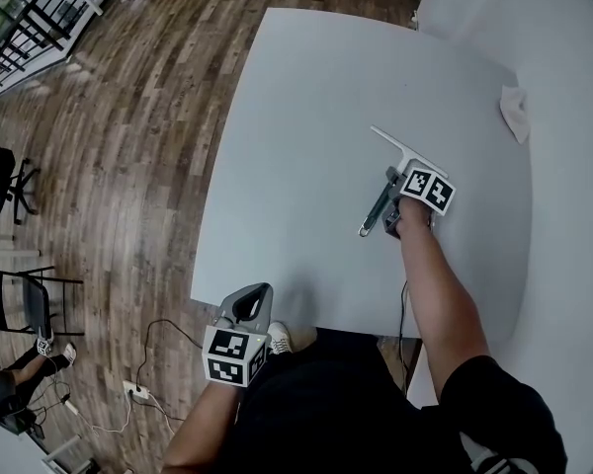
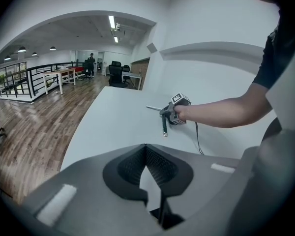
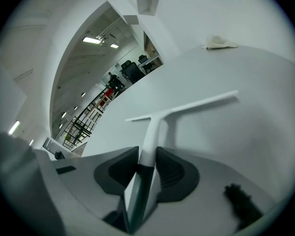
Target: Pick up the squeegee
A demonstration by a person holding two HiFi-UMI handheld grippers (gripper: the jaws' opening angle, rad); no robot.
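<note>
The squeegee (image 1: 376, 213) lies on the white table (image 1: 306, 117), its white blade (image 1: 403, 150) at the far end and its green handle toward me. My right gripper (image 1: 393, 178) sits over the handle, angled down. In the right gripper view the squeegee (image 3: 182, 109) runs forward from between the pads, and the right gripper (image 3: 147, 161) is shut on the handle's white neck. My left gripper (image 1: 249, 299) hovers at the table's near edge with nothing in it, its jaws together. From the left gripper (image 2: 146, 154) I see the squeegee (image 2: 164, 124) and the right gripper (image 2: 166, 112) farther along the table.
A crumpled white cloth (image 1: 515, 112) lies at the far right of the table, also seen as the cloth (image 3: 219, 42). A thin cable (image 1: 403, 314) hangs by my right forearm. Wooden floor, chairs and a railing lie to the left of the table.
</note>
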